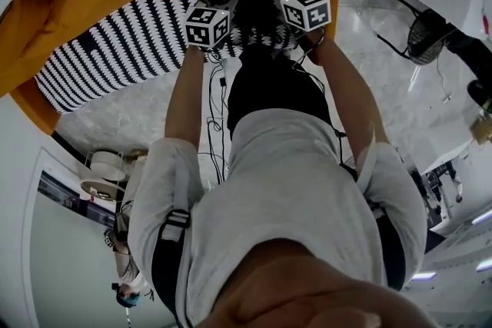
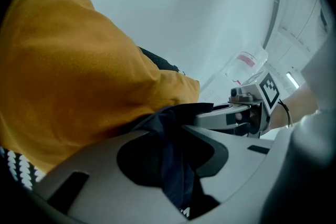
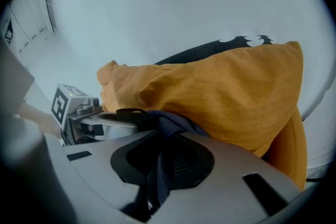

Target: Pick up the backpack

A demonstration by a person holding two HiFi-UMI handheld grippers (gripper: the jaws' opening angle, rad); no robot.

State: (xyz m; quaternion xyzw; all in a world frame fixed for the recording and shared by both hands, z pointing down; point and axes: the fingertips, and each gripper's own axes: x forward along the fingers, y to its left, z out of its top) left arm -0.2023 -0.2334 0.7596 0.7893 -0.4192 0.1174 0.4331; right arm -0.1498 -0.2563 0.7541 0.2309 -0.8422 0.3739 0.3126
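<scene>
Two thin folds of the dark backpack (image 2: 170, 134), just below the orange cushion (image 2: 79, 76), are all that the jaws of the left gripper (image 2: 176, 176) and the right gripper (image 3: 157, 176) pinch, so the fabric may slip free under load.

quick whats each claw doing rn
left claw: closed on the backpack fabric
right claw: closed on the backpack fabric too

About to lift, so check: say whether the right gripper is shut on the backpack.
Shut on it: the right gripper pinches a fold of dark backpack fabric between its jaws.
</scene>
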